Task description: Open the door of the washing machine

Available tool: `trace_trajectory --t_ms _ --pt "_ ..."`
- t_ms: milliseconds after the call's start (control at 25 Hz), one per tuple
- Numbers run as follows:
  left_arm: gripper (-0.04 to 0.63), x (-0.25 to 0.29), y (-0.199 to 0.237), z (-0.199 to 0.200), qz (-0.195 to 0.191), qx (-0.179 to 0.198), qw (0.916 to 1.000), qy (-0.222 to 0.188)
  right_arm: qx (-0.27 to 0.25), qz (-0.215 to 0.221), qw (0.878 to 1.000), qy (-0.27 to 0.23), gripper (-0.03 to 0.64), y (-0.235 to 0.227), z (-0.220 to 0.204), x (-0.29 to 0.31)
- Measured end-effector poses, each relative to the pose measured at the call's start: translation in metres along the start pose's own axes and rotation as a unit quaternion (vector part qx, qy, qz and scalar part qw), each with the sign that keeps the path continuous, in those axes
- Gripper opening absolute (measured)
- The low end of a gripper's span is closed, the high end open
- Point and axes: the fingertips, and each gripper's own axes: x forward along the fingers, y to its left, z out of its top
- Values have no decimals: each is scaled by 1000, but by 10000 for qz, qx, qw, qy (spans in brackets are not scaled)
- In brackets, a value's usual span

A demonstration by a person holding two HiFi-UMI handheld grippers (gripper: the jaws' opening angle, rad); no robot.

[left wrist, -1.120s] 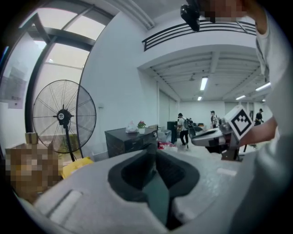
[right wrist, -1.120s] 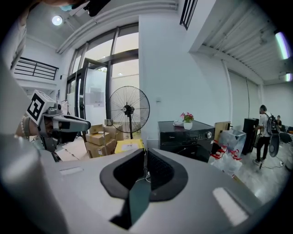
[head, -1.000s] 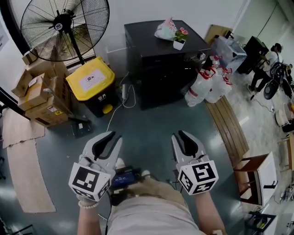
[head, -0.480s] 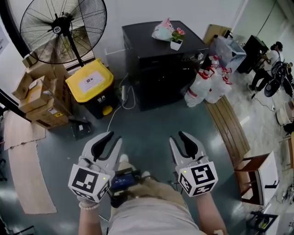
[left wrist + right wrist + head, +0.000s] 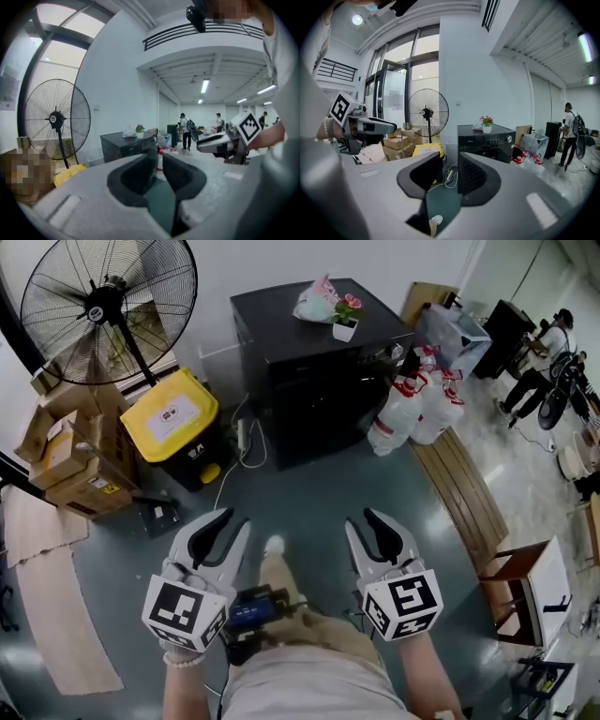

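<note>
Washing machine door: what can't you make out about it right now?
- Head view: washing machine front dark, seen steeply from above; no handle discernible.
- Right gripper view: empty right tongs, just opened wider, cover its lower front.
- Left gripper view: machine too small.

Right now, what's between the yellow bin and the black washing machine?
A white power strip and its looping cable; the head view shows them.

Bright, even daylight with ceiling strip lights; sheen on floor; fisheye-bent, dark-cornered gripper views.
</note>
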Motion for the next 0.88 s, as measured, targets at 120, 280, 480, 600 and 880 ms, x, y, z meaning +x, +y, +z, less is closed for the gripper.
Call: trace_trajectory --t_ms 120,280,480,600,880 --pt "94 17 3 3 -159 39 9999 -8 45 -140 9999 22 114 -12 1 7" --pt "94 41 13 8 -356 75 9993 2 114 -327 9994 53 114 -27 4 21" --pt "94 69 26 13 -542 122 9985 22 184 -463 9987 93 114 -43 9 41" --pt "95 86 38 17 -625 137 9979 48 266 -537 9982 85 114 -54 15 55" --pt "104 123 71 28 -784 9 9969 57 330 -627 9974 94 118 -71 33 97"
